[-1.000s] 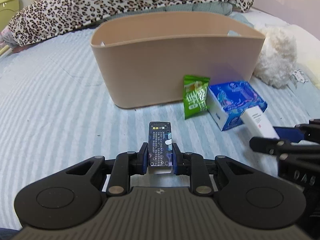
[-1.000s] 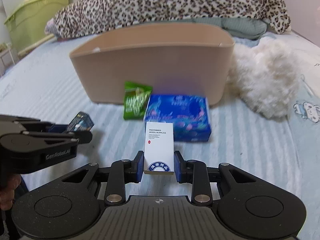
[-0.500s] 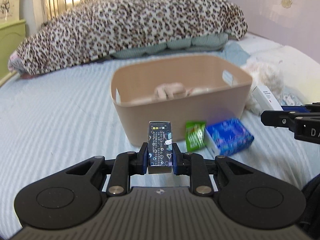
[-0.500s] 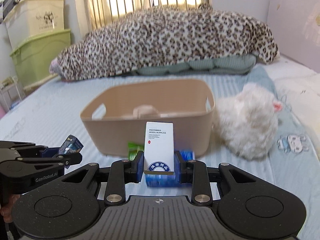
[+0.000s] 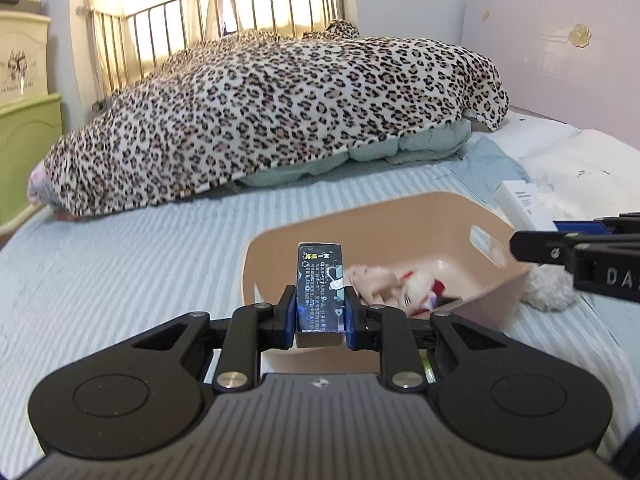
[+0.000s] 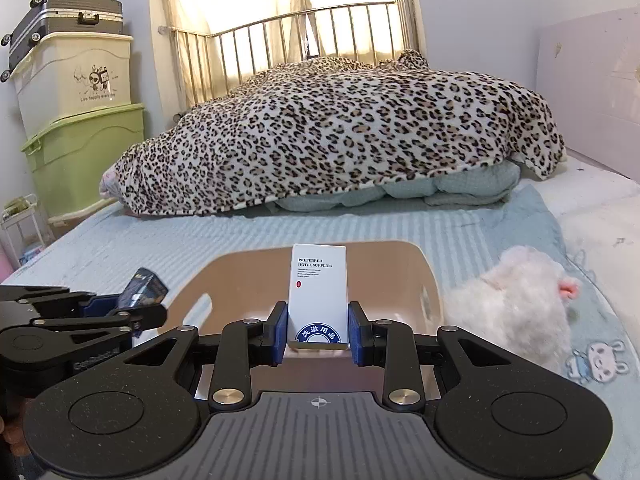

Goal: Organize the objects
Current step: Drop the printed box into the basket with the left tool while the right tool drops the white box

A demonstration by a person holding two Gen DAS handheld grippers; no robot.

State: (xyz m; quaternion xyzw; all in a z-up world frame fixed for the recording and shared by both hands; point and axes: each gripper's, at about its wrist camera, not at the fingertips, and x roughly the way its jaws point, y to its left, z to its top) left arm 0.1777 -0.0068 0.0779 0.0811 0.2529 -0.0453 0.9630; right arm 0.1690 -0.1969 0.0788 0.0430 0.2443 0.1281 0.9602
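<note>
My left gripper (image 5: pixel 320 316) is shut on a small dark box (image 5: pixel 320 288) with printed text, held upright above the near rim of the beige tub (image 5: pixel 472 216). Soft toys (image 5: pixel 404 284) lie inside the tub. My right gripper (image 6: pixel 318 328) is shut on a white box (image 6: pixel 318 292) labelled hotel supplies, raised over the tub (image 6: pixel 400 272). In the left wrist view the right gripper (image 5: pixel 532 246) enters from the right with the white box (image 5: pixel 518 200). In the right wrist view the left gripper (image 6: pixel 140 312) shows at the left with the dark box (image 6: pixel 144 284).
A white plush toy (image 6: pixel 512 304) lies on the striped bed sheet (image 5: pixel 140 260) right of the tub. A leopard-print blanket (image 6: pixel 340 132) is heaped at the far side before a metal rail (image 6: pixel 304 36). Storage bins (image 6: pixel 80 120) and a suitcase (image 6: pixel 64 20) stack at the left.
Both grippers have risen with their boxes and now look into the tub from above. The green packet and blue tissue pack have dropped out of view.
</note>
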